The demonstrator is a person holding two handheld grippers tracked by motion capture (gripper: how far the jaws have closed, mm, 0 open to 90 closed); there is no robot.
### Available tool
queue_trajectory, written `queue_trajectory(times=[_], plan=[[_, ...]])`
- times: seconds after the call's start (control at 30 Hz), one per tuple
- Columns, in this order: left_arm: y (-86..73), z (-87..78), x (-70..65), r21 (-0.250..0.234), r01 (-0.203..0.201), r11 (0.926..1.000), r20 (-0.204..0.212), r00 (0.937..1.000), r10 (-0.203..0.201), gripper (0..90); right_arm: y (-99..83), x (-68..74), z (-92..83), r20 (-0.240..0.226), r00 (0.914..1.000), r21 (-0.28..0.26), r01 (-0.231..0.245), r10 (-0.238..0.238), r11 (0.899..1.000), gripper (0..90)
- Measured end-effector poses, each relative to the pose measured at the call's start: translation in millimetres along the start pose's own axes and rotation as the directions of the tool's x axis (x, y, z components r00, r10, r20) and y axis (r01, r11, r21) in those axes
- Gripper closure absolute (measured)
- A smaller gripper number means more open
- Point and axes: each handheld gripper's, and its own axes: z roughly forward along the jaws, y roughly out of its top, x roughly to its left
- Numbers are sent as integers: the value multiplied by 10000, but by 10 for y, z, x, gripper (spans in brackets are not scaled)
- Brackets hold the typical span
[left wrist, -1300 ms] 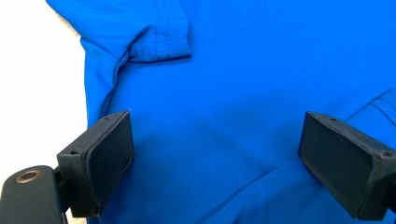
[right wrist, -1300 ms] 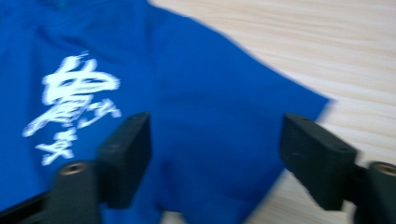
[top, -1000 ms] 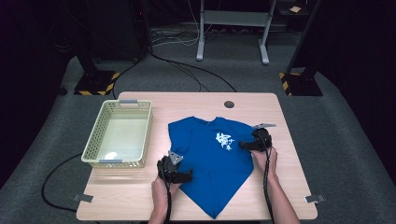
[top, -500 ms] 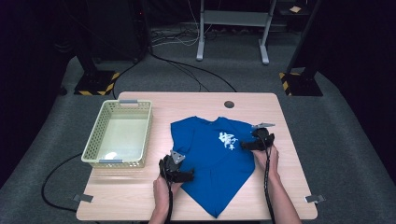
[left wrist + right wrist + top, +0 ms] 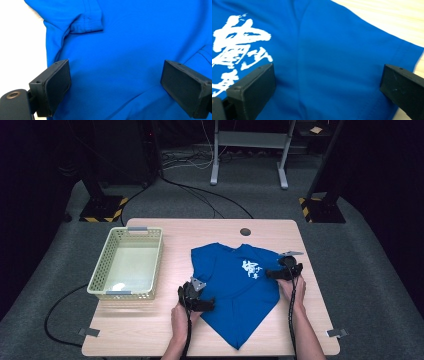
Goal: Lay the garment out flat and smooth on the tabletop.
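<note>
Here the blue T-shirt [image 5: 235,290], spread near the desk's [image 5: 150,330] front edge, is flanked by left gripper [image 5: 209,304] and right gripper [image 5: 268,273], fingers released; folding is judged underway, and a hem grasp is needed next.

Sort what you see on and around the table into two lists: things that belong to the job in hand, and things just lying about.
In the job:
- blue T-shirt, spread flat on the table
- left gripper, jaws open over the shirt
- right gripper, jaws open over the shirt

Lying about:
- pale basket, nothing in it
- cables on the floor
- metal stand behind the table
</note>
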Motion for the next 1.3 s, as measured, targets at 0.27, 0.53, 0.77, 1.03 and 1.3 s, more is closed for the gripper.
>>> queue_trajectory(times=[0.27, 0.53, 0.77, 1.03, 1.3], plan=[[1, 1, 1, -7, 1, 10000, -3, 10000, -1, 88, -50, 48, -273, -494, 9983, -604, -326, 296, 9976, 0], [28, 26, 30, 68, 16, 10000, -1, 10000, -16, 63, -388, 376, -409, -520, 9983, -504, 253, -280, 9984, 0], [290, 20, 136, 34, 223, 9997, -58, 9997, -223, 73, -512, 455, -431, -51, 9978, -607, 655, -659, 9960, 0], [768, 217, 249, 80, 464, 9989, -104, 9989, -464, 146, -517, 449, -429, -257, 9973, -609, 673, -689, 9959, 0], [1019, 604, 313, 656, 944, 9934, -615, 9940, -904, 317, -513, 439, -426, -440, 9966, -604, 666, -694, 9959, 19]])
